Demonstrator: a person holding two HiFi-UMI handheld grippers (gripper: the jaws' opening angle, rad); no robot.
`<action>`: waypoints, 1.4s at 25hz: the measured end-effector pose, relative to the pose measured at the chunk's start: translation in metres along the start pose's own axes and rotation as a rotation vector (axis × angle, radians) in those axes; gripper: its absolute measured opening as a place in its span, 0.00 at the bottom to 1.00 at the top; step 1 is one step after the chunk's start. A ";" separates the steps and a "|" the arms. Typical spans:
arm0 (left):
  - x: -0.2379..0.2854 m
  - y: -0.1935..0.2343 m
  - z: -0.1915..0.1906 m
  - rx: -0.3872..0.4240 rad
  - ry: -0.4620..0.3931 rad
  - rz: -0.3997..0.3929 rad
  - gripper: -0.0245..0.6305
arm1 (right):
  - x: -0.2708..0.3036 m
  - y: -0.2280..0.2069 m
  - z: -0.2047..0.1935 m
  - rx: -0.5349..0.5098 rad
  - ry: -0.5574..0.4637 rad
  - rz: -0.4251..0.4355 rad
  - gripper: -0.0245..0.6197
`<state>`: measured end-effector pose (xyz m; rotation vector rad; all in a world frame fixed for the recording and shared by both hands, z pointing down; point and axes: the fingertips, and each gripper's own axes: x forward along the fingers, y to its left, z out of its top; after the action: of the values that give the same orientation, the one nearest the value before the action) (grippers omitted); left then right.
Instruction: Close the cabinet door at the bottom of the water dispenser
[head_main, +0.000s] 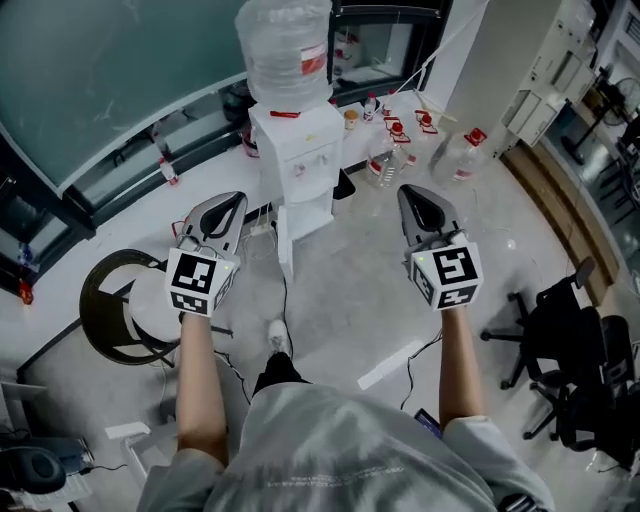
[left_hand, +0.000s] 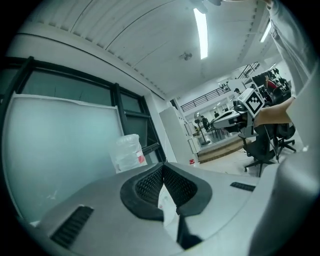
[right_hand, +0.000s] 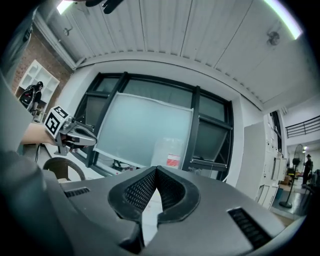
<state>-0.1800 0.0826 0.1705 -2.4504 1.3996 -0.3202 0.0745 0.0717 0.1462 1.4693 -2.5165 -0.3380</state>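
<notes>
The white water dispenser (head_main: 297, 168) stands on the floor ahead of me with a large clear bottle (head_main: 286, 48) on top. Its bottom cabinet door (head_main: 285, 245) hangs open, swung out toward me on the left side. My left gripper (head_main: 238, 198) is held level, left of the door and apart from it, jaws shut on nothing. My right gripper (head_main: 405, 190) is level to the right of the dispenser, also shut and empty. In the left gripper view the shut gripper (left_hand: 163, 165) has the bottle (left_hand: 127, 152) beyond it. The right gripper view shows the shut gripper (right_hand: 156, 169) below the bottle (right_hand: 168, 154).
A round dark stool (head_main: 118, 305) stands at the left. Spare water bottles (head_main: 458, 155) sit on the floor right of the dispenser. Black office chairs (head_main: 575, 355) stand at the right. Cables run across the floor near my foot (head_main: 278, 338). A glass wall (head_main: 110, 70) is behind.
</notes>
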 end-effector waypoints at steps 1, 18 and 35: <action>0.013 0.019 -0.007 0.001 0.001 -0.012 0.07 | 0.021 0.001 0.003 0.003 0.003 -0.009 0.08; 0.179 0.148 -0.218 -0.279 0.162 -0.176 0.07 | 0.241 0.012 -0.095 0.218 0.232 -0.117 0.08; 0.238 -0.078 -0.617 -0.516 0.645 -0.417 0.43 | 0.305 0.093 -0.508 0.320 0.582 0.166 0.32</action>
<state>-0.2066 -0.1768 0.7831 -3.2595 1.2784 -1.0336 -0.0008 -0.1971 0.6768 1.2084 -2.2409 0.4755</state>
